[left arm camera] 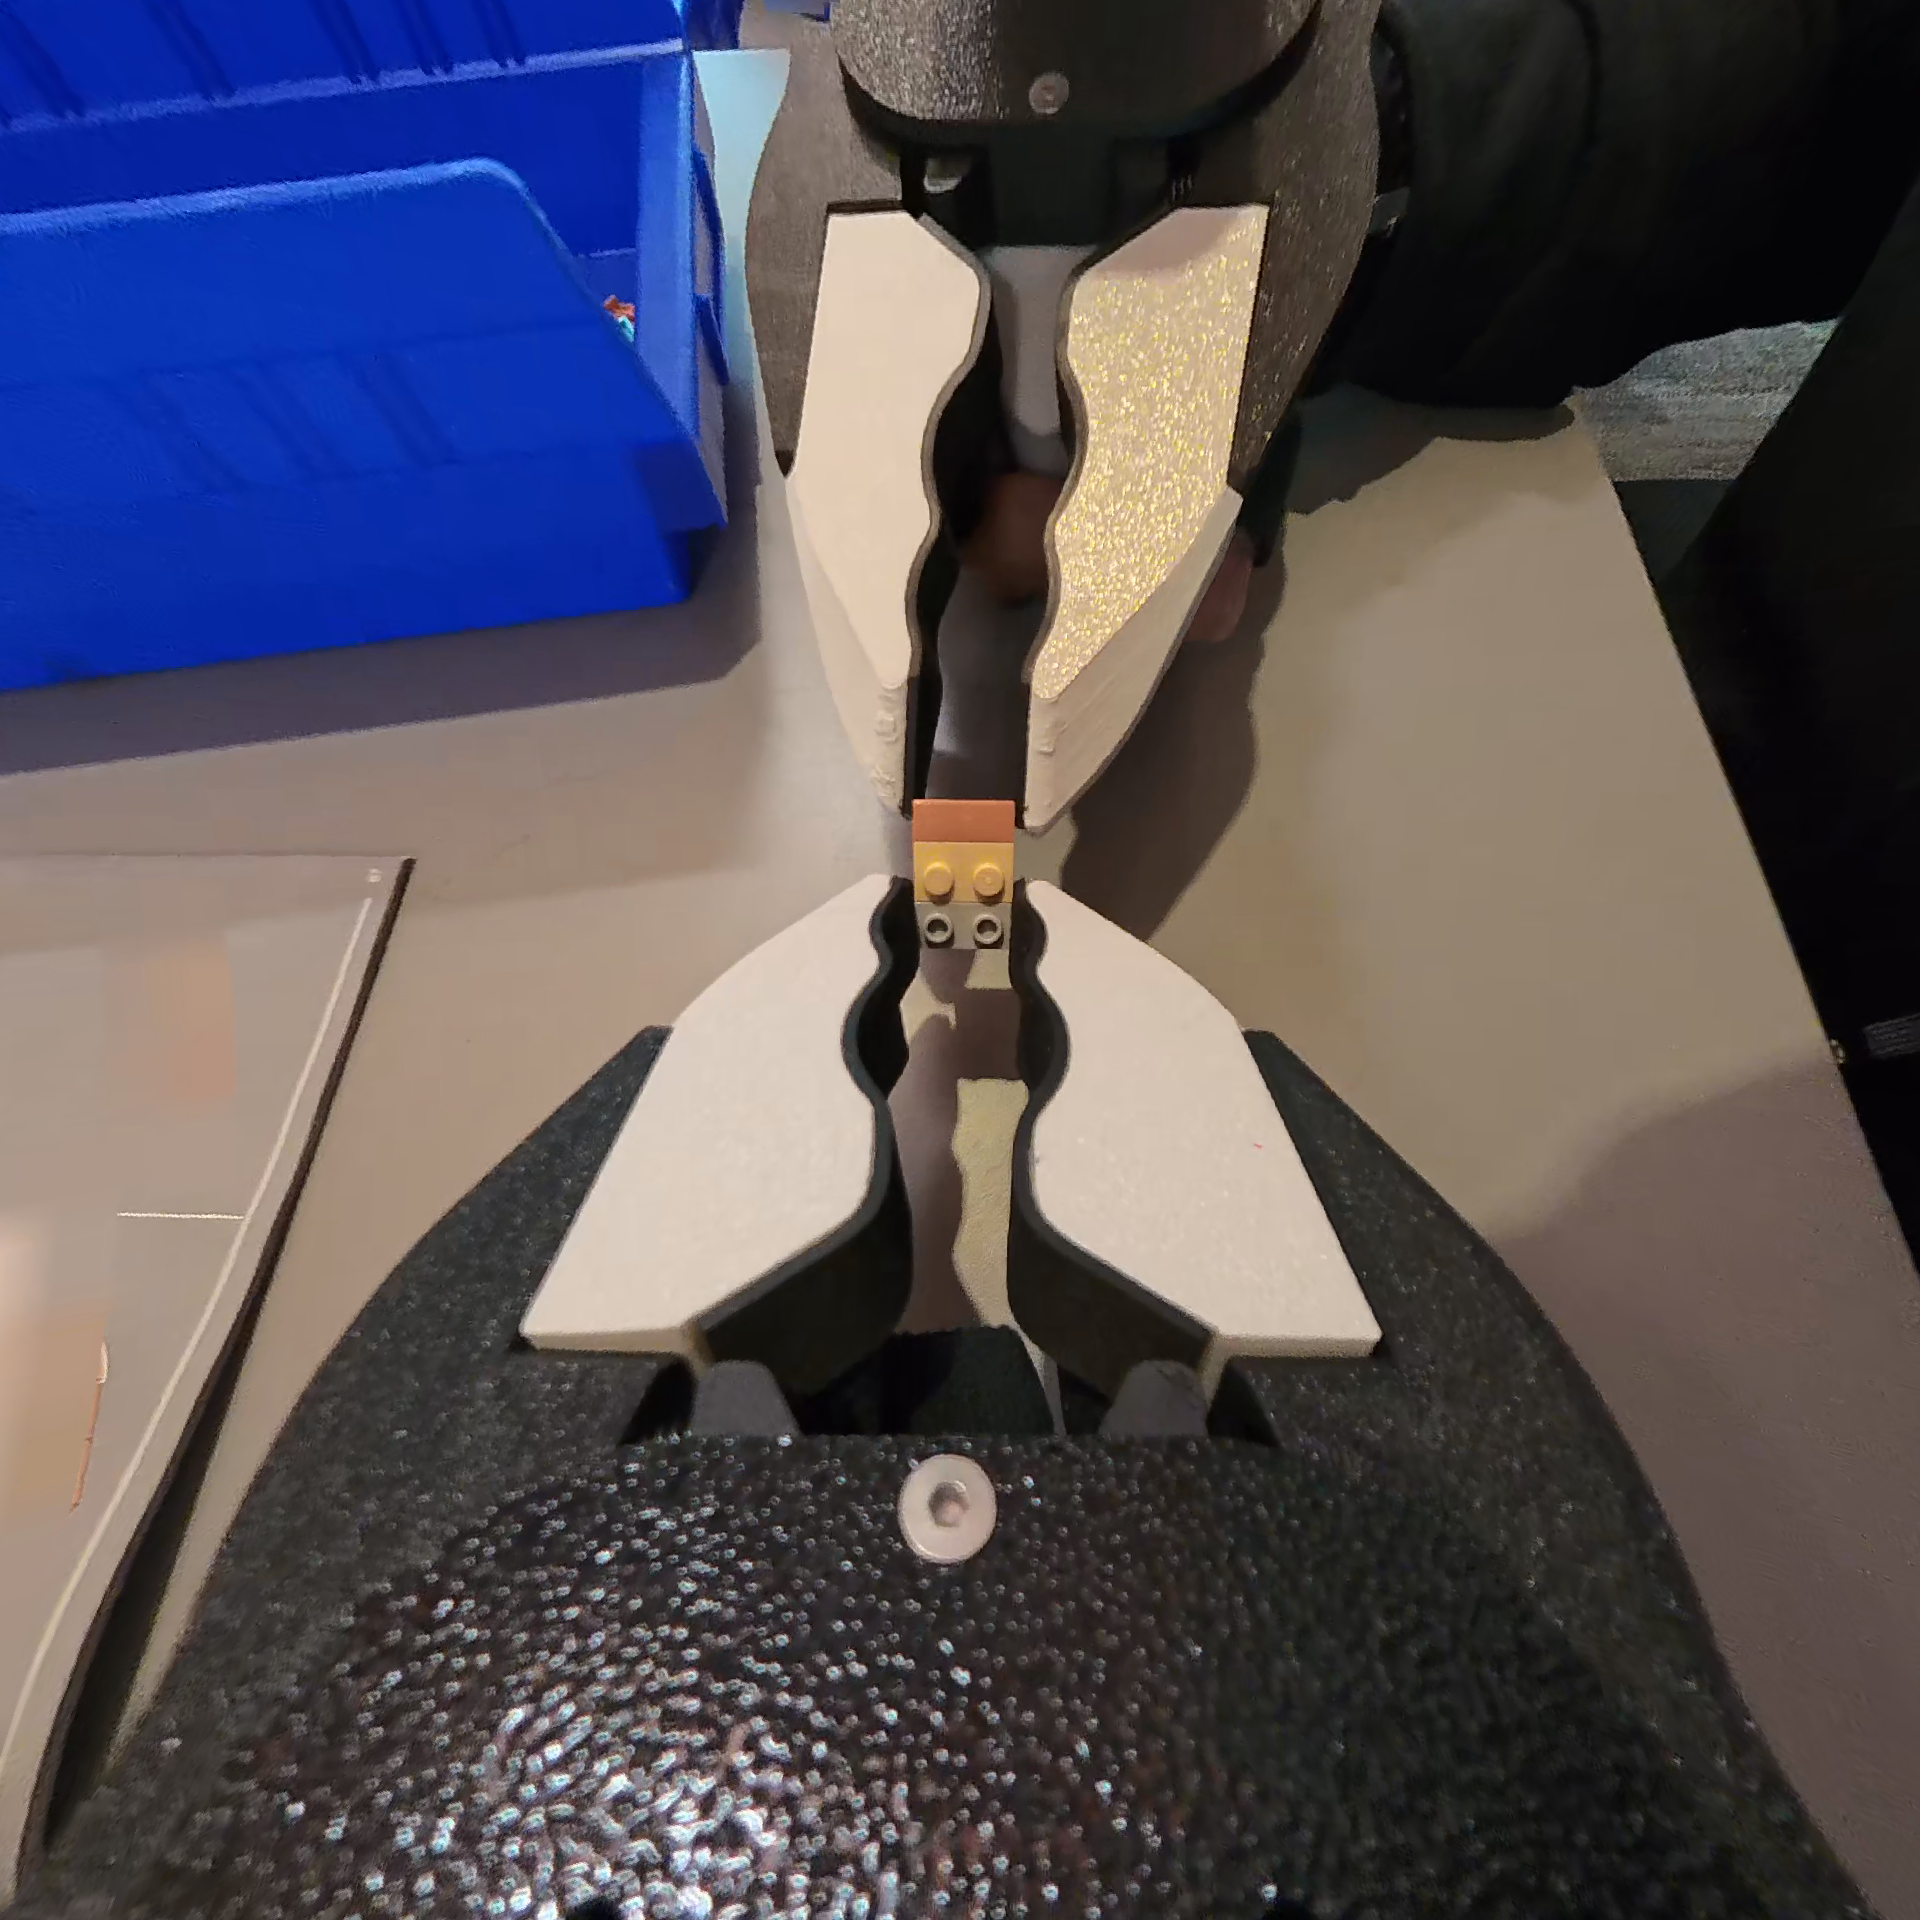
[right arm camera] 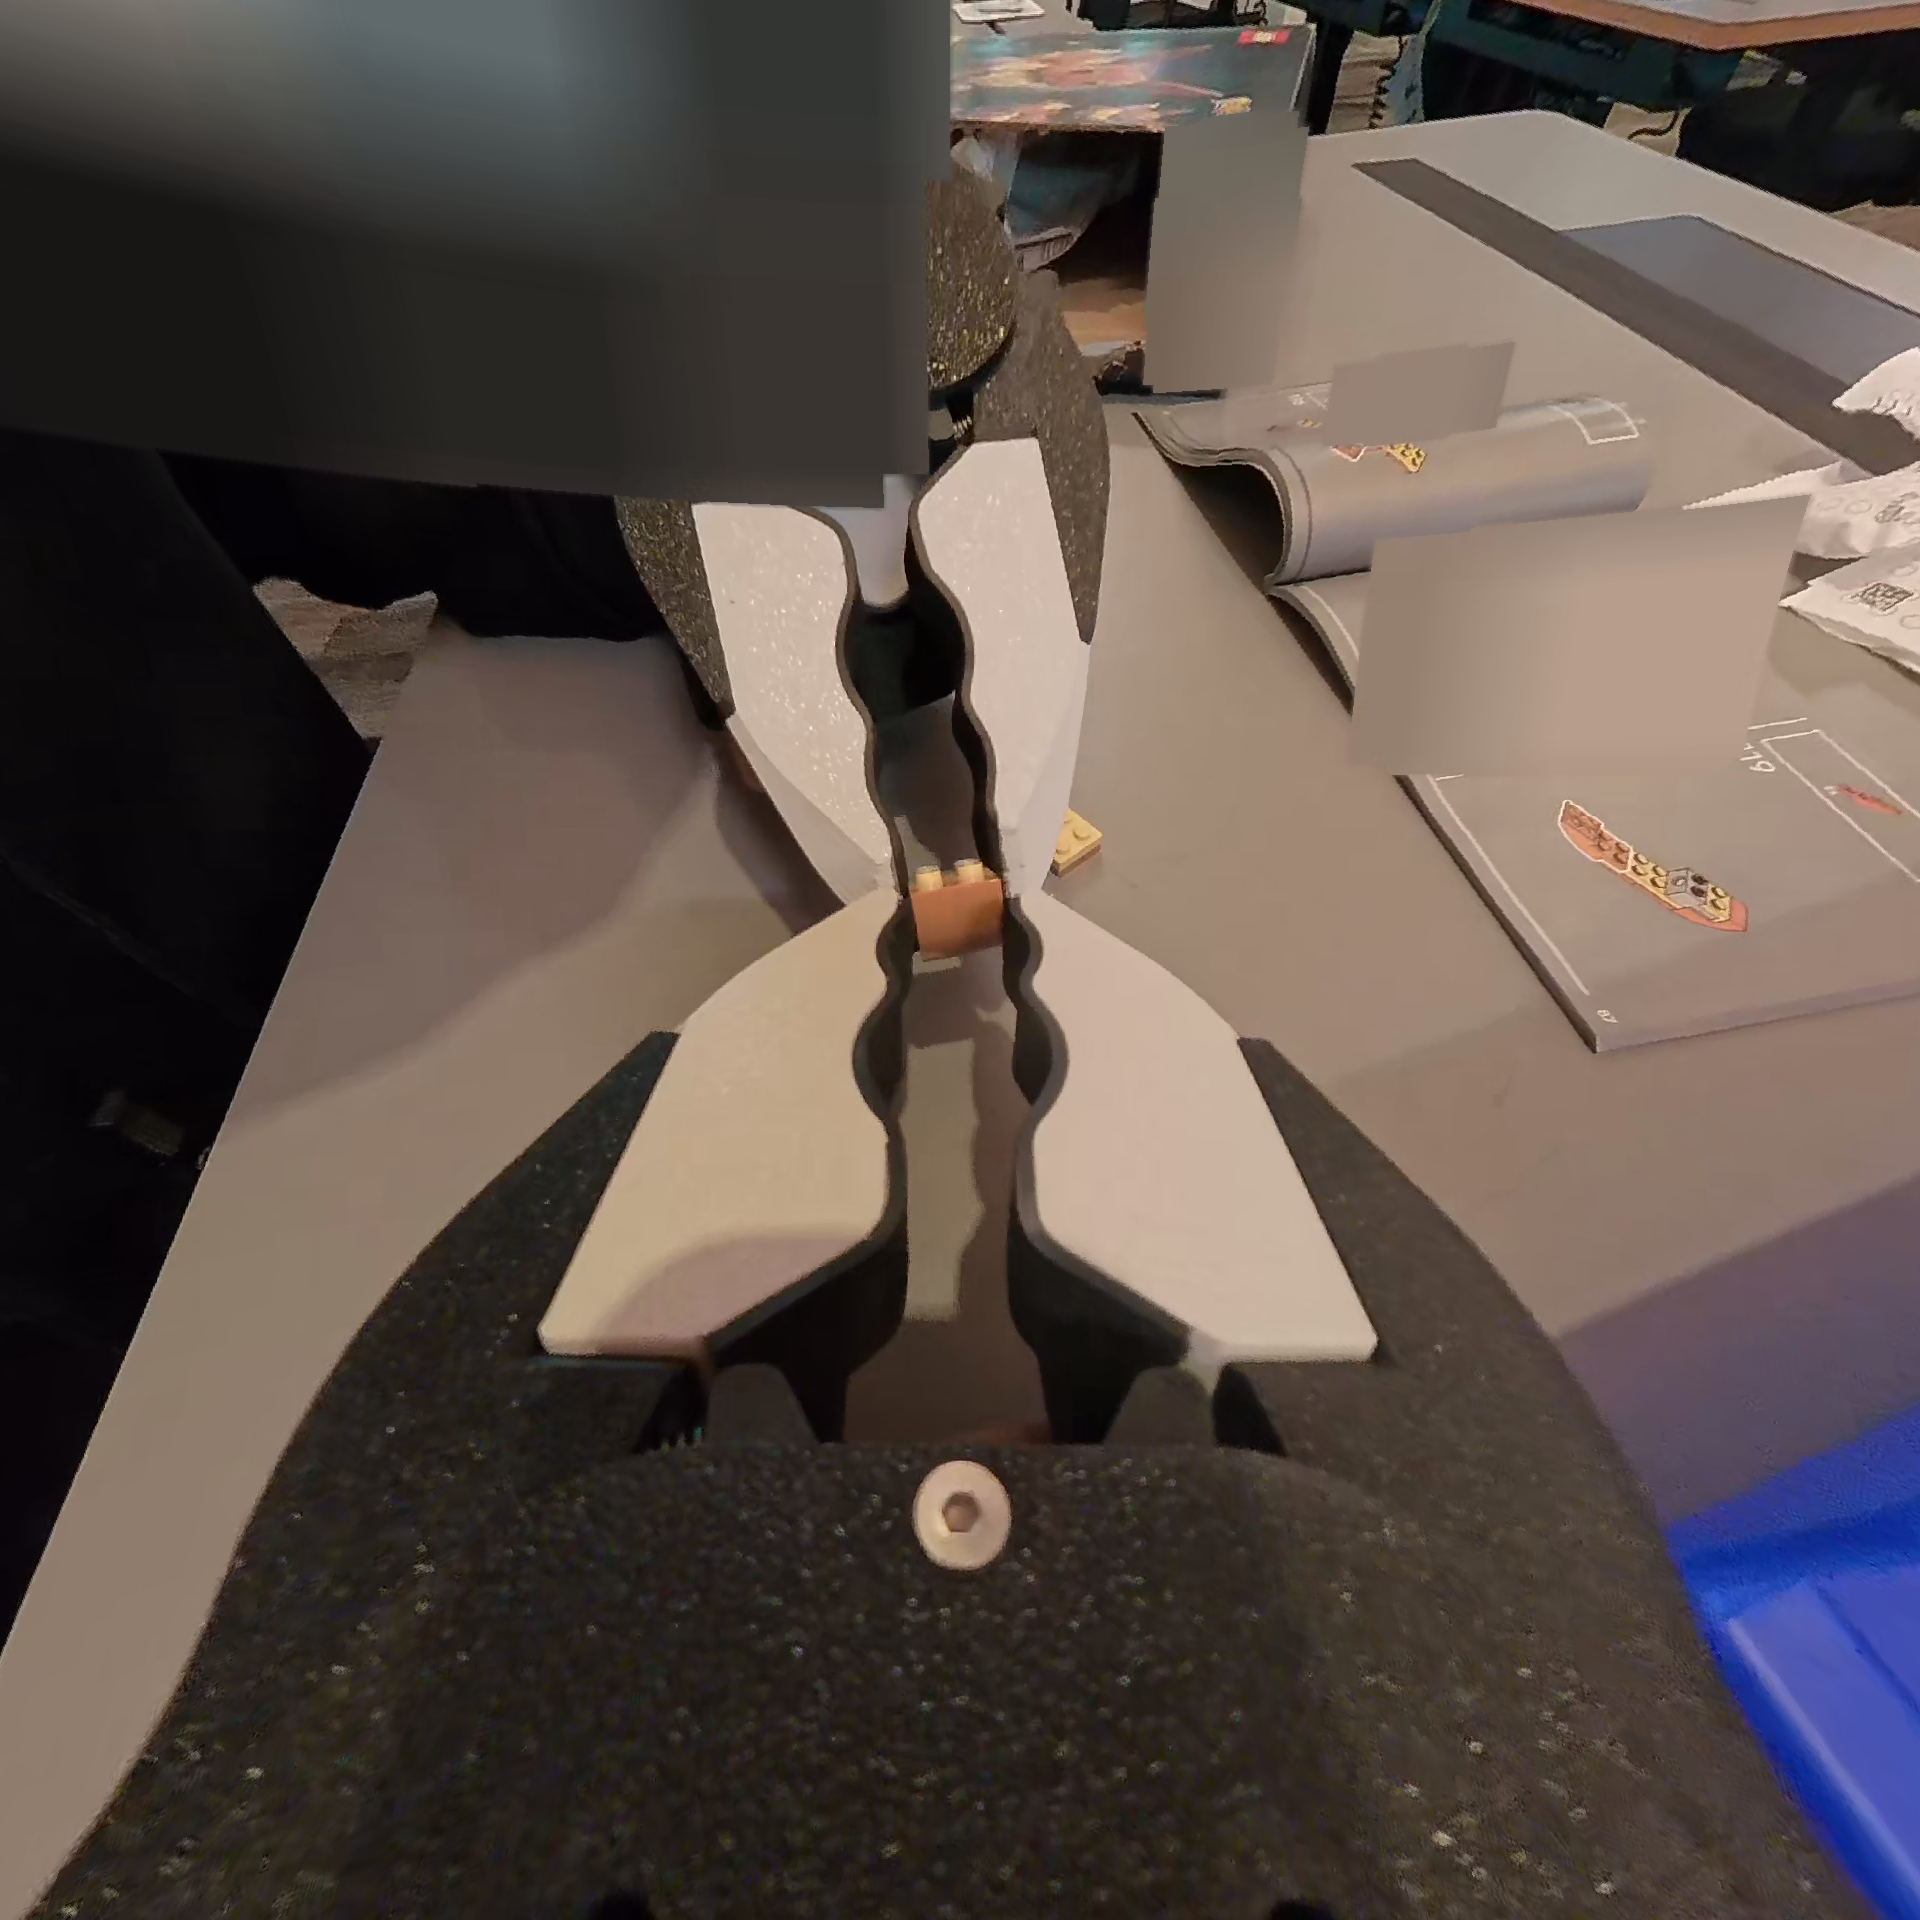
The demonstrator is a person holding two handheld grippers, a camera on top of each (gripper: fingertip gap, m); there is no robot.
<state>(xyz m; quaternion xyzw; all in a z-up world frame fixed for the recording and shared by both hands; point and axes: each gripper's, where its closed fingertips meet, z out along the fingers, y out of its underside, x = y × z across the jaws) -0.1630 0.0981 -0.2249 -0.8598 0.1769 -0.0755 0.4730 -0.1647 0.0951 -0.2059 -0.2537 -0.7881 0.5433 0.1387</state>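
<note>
My two grippers meet tip to tip over the grey table point(left arm camera: 1351, 831), both on one small brick assembly. In the left wrist view my left gripper point(left arm camera: 963, 906) is shut on its near end, a tan plate point(left arm camera: 963, 873) with two studs on a grey plate point(left arm camera: 963, 928). My right gripper point(left arm camera: 971, 812) comes in from the far side at the orange brick point(left arm camera: 963, 821). In the right wrist view my right gripper point(right arm camera: 954, 923) is shut on the orange brick point(right arm camera: 958, 925). The tan studs point(right arm camera: 956, 875) sit just beyond it, between the left gripper's fingertips point(right arm camera: 1023, 862).
Blue bins point(left arm camera: 312, 416) stand at the far left of the left view, and one point(right arm camera: 1818, 1662) shows near right in the right view. An open instruction booklet point(right arm camera: 1662, 883) lies on the table. A loose tan plate point(right arm camera: 1075, 836) lies beside the grippers. A dark sleeve point(left arm camera: 1558, 208) is behind. My two grippers' fingertips are within a few centimetres of each other.
</note>
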